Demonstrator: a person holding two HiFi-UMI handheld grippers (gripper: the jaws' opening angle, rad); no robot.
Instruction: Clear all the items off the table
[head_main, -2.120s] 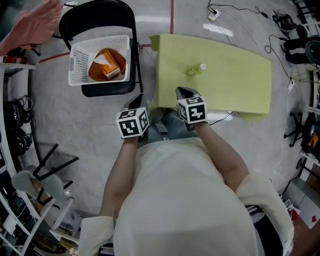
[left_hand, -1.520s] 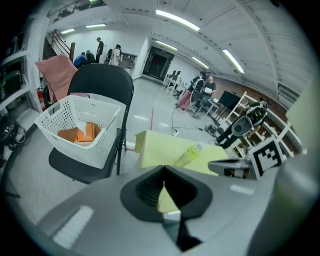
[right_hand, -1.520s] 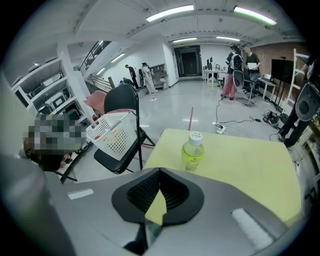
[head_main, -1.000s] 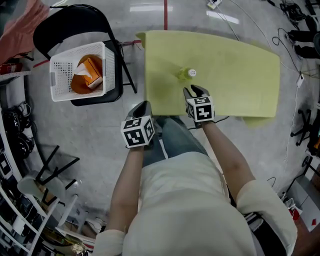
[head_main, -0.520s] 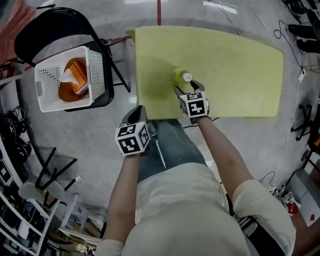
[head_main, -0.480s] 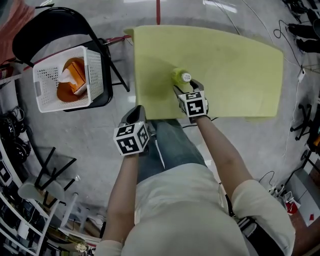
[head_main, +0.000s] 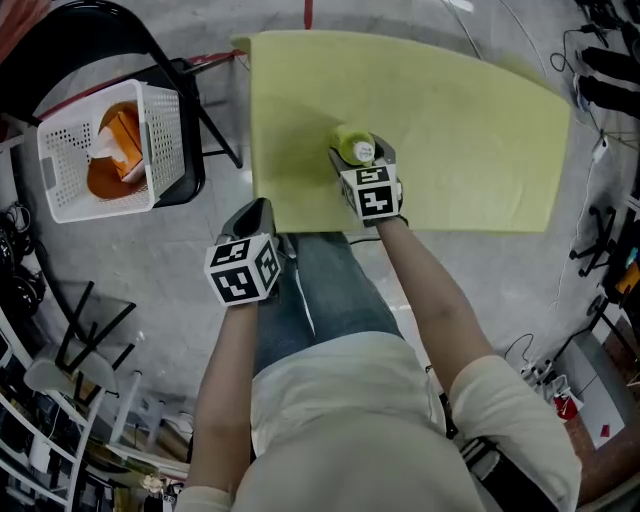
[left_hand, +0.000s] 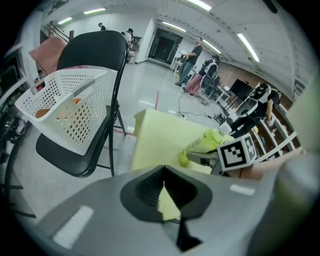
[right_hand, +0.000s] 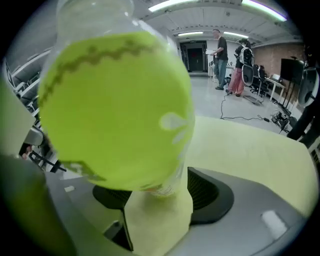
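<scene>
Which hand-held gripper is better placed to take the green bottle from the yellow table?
Right. The right hand-held gripper has just been opening its jaws, and the green bottle stands between them, ungripped. The left hand-held gripper is shut and off the table.

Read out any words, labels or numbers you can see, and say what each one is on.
None can be read.
Green bottle: label print blurred.
Orange packet in the white basket: print too small.
Left gripper and right gripper: black-and-white marker squares only, no letters.
</scene>
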